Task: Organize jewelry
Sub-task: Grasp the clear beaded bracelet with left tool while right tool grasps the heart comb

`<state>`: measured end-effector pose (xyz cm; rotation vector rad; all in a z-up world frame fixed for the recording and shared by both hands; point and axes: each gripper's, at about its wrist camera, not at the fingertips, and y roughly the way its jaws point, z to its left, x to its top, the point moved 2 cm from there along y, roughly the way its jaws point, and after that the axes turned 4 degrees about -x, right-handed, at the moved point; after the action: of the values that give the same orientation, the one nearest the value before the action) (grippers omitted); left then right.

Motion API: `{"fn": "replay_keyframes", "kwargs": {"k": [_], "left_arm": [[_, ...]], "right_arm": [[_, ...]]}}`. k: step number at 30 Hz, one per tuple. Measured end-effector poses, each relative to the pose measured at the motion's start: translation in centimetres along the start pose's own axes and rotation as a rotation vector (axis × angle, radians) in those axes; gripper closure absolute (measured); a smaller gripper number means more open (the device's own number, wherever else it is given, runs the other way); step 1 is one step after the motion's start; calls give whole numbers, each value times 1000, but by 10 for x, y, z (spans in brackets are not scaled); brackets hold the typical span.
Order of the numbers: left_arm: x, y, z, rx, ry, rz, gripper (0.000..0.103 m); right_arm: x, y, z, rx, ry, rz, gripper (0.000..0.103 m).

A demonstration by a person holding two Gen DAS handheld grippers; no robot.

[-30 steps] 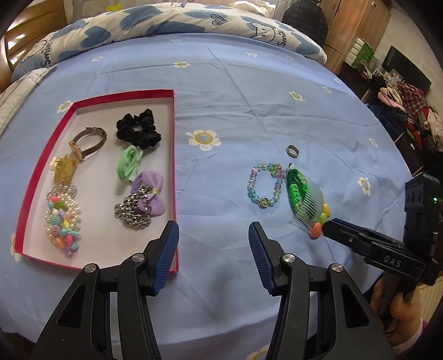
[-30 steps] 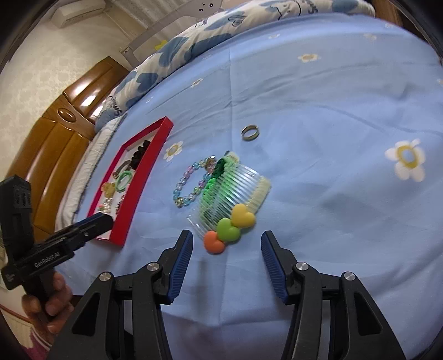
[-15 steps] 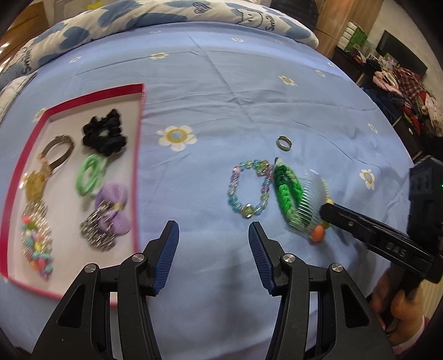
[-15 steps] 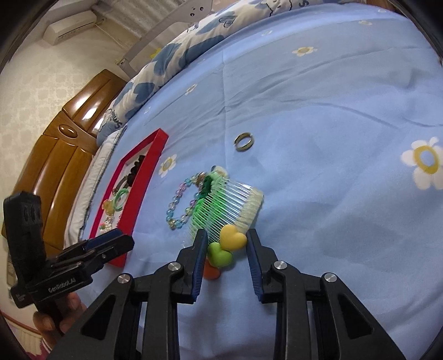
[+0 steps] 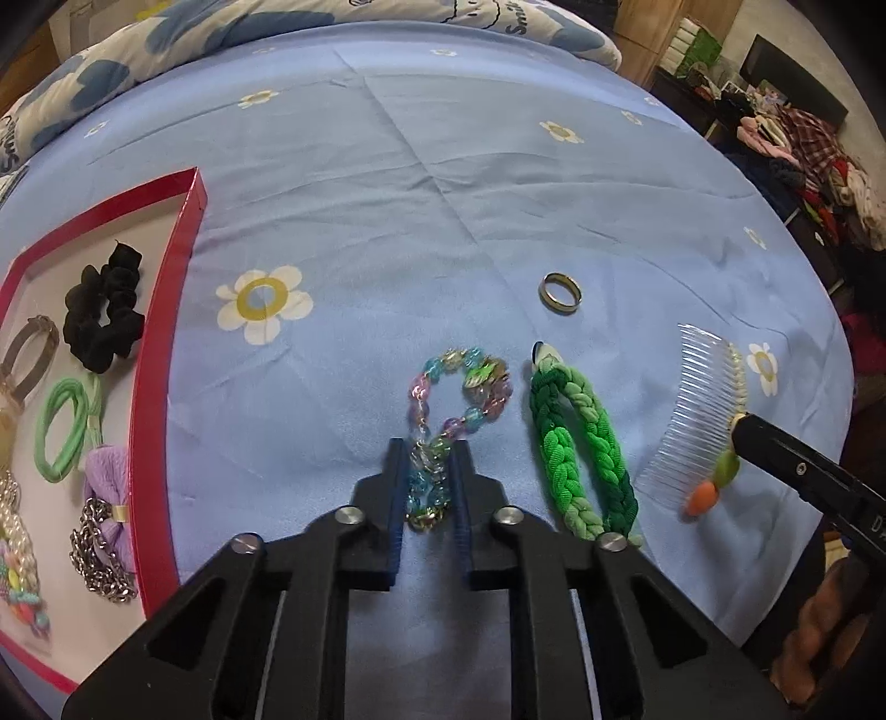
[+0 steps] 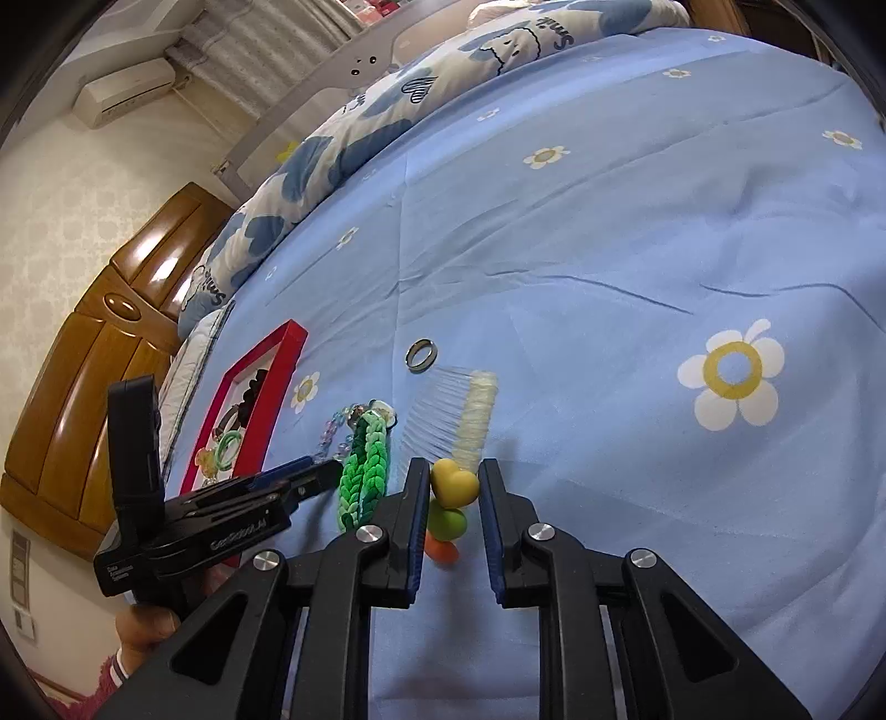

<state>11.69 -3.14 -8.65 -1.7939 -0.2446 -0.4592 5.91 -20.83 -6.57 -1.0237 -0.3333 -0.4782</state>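
Observation:
My left gripper (image 5: pixel 429 451) is shut on the near end of a pastel beaded bracelet (image 5: pixel 470 376), which lies stretched on the blue bedsheet. The same gripper (image 6: pixel 324 471) shows from the side in the right wrist view. My right gripper (image 6: pixel 454 471) is still closing, its pads against the yellow heart (image 6: pixel 454 482) of a clear hair comb (image 6: pixel 470 410). That comb (image 5: pixel 700 410) stands tilted off the sheet at the right gripper's tip (image 5: pixel 745 435). Between the two lies a green braided hair tie (image 5: pixel 581 443). A metal ring (image 5: pixel 560 288) sits farther back.
A red-rimmed tray (image 5: pixel 166 354) at the left holds a black scrunchie (image 5: pixel 102 310), a green hair band (image 5: pixel 61 426), a purple bow with a chain (image 5: pixel 108 493) and several other pieces. A folded quilt (image 5: pixel 221 27) lies at the bed's far side. Clothes are piled at the right (image 5: pixel 819 160).
My left gripper moved right and down over the bracelet and shut on it. The right gripper closed on the comb's hearts and drew the comb off the green hair tie.

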Motion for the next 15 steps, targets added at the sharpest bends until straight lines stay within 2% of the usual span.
{"fn": "replay_keyframes", "kwargs": {"k": [6,15], "left_arm": [[-8,-28,6,-51,-21,-47,97],[-15,-83,14,-67,-47,-142,97]], "right_arm": [[0,-2,8,24,-9,-3,85],[1,-4,33,85,-34,0,92]]}}
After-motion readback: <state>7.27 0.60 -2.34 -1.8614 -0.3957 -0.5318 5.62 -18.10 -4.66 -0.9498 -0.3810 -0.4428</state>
